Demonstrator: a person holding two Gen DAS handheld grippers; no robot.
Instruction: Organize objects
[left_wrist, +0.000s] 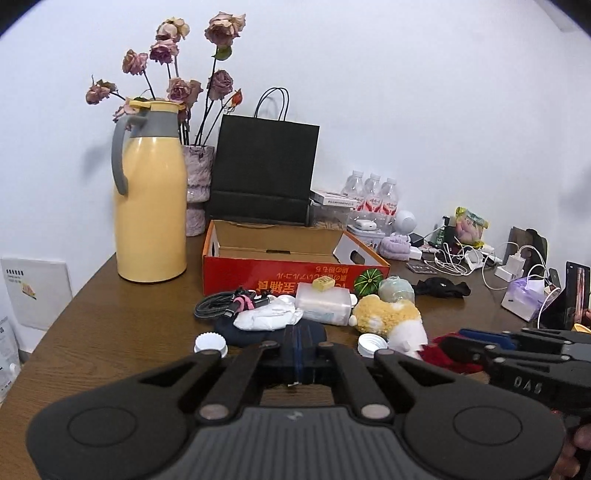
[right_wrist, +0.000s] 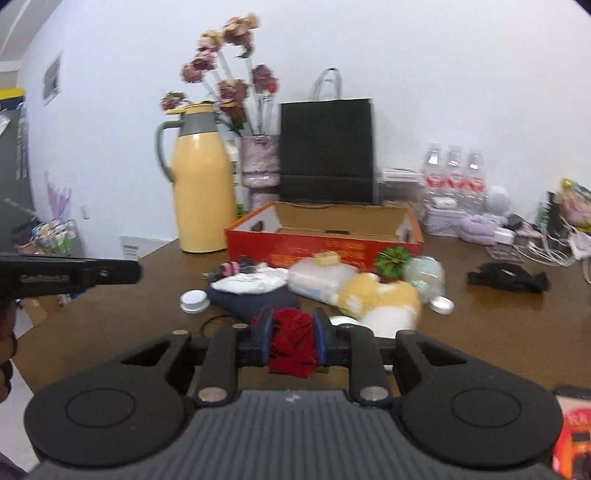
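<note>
My right gripper (right_wrist: 293, 332) is shut on a crumpled red cloth (right_wrist: 291, 350), held just above the wooden table (right_wrist: 498, 332). From the left wrist view, that gripper (left_wrist: 456, 345) comes in from the right with the red cloth (left_wrist: 439, 354) in its tips. My left gripper (left_wrist: 295, 354) is shut with nothing visible between its fingers, in front of a navy cloth (left_wrist: 255, 334). Beyond lies a pile: a yellow-and-white plush toy (left_wrist: 388, 314), a white sock (left_wrist: 267, 318), a clear plastic case (left_wrist: 325, 302) and coiled cables (left_wrist: 221, 306). An open orange cardboard box (left_wrist: 295, 273) stands behind the pile.
A yellow thermos jug (left_wrist: 151, 206), a vase of dried roses (left_wrist: 197, 184) and a black paper bag (left_wrist: 264, 173) line the wall. Water bottles (left_wrist: 373, 195), chargers with tangled cords (left_wrist: 480, 258), a black cloth (left_wrist: 439, 288) and a tissue pack (left_wrist: 524, 299) crowd the right. Two white lids (left_wrist: 209, 343) lie near the pile.
</note>
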